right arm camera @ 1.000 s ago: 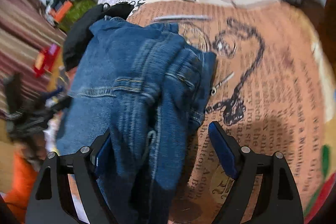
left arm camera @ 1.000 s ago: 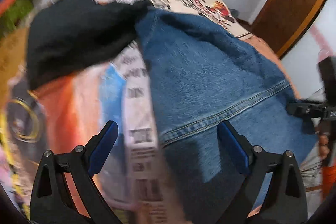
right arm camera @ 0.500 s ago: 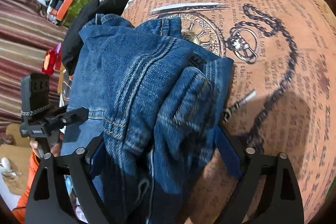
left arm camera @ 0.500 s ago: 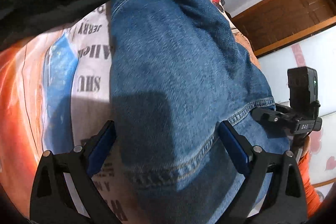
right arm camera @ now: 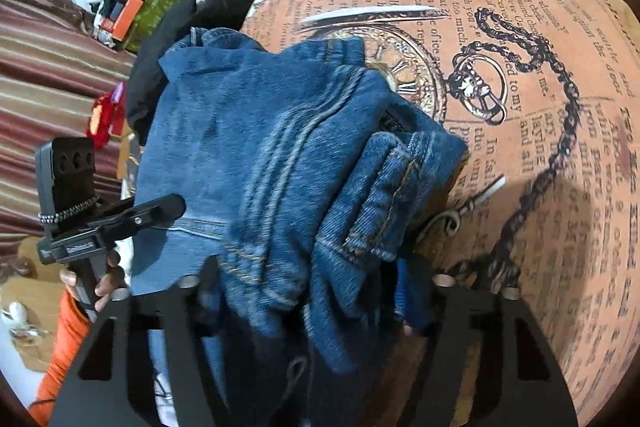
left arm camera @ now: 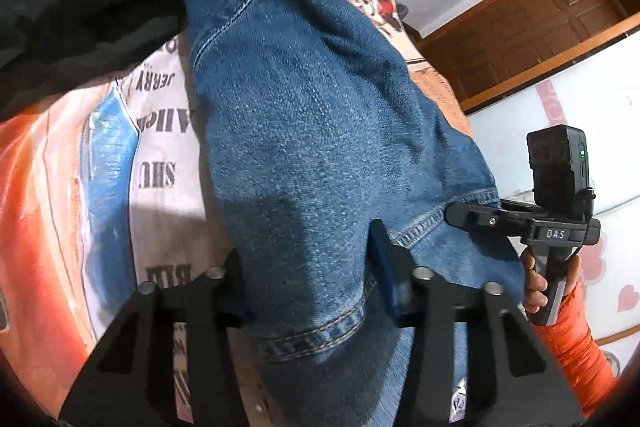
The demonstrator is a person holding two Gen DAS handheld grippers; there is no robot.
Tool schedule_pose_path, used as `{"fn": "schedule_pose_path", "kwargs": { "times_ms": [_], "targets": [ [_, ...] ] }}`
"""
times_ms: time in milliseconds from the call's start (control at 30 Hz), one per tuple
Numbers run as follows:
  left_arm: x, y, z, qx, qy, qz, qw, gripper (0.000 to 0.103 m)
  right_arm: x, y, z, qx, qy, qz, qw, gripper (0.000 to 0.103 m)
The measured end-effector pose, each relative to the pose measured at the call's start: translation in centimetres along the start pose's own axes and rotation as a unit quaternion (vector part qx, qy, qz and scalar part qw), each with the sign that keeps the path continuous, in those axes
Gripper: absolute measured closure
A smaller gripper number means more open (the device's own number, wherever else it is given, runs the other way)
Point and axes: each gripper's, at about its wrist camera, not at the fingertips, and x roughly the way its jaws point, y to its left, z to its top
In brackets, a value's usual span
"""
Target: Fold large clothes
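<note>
"das" label on right tongs (left arm camera: 472, 217); bedsheet (left arm camera: 160, 147) reads "jerry", "shu".

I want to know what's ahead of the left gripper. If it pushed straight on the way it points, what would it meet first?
The jeans. The left gripper has just been closing, and denim already fills the gap between its fingers. Straight ahead lies more of the same denim, spread over the printed bedspread; how far on is unclear.

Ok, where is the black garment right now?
Left wrist view, upper left: the black garment lies on the printed bedspread, touching the far end of the jeans.
</note>
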Motion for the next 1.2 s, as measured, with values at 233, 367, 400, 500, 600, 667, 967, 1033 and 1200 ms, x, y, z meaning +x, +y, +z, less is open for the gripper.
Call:
{"fn": "schedule_pose_path", "kwargs": {
  "times_ms": [233,367,400,500,600,667,967,1033,1200],
  "targets": [
    [-5.2,-4.6,-1.2,0.064,-0.048,0.018,0.9967,0.071,-3.4,4.4,-1.0,-0.053,-0.042,-0.025,0.997,0.068],
    [-9.6,-6.0,-1.6,0.082,-0.092,0.023,0.9921,0.071,-5.3,6.9,-0.6,-0.067,-0.066,-0.013,0.996,0.068],
    [-11.1,-5.7,-1.7,0.081,-0.103,0.021,0.9912,0.071,-5.9,7.9,-0.4,-0.076,-0.075,-0.011,0.994,0.068],
    [-15.5,-4.7,-1.4,0.077,-0.138,0.023,0.9872,0.071,-7.1,11.6,0.9,-0.105,-0.101,-0.004,0.989,0.068],
    [-19.4,-4.0,-0.7,0.077,-0.172,0.032,0.9816,0.071,-7.9,15.4,2.6,-0.140,-0.125,0.004,0.982,0.068],
    [-22.2,-3.1,-0.1,0.080,-0.196,0.045,0.9764,0.071,-8.0,17.7,3.9,-0.160,-0.139,0.009,0.977,0.068],
    [-28.1,3.0,6.1,0.076,-0.270,0.084,0.9560,0.071,-5.2,24.9,11.0,-0.207,-0.176,0.042,0.961,0.068],
    [-28.2,5.0,7.2,0.065,-0.277,0.082,0.9553,0.071,-4.0,25.7,12.4,-0.214,-0.183,0.041,0.959,0.068],
    [-26.1,10.8,10.7,0.016,-0.261,0.083,0.9617,0.071,1.2,26.1,16.0,-0.194,-0.165,0.036,0.966,0.068]
  ]
}}
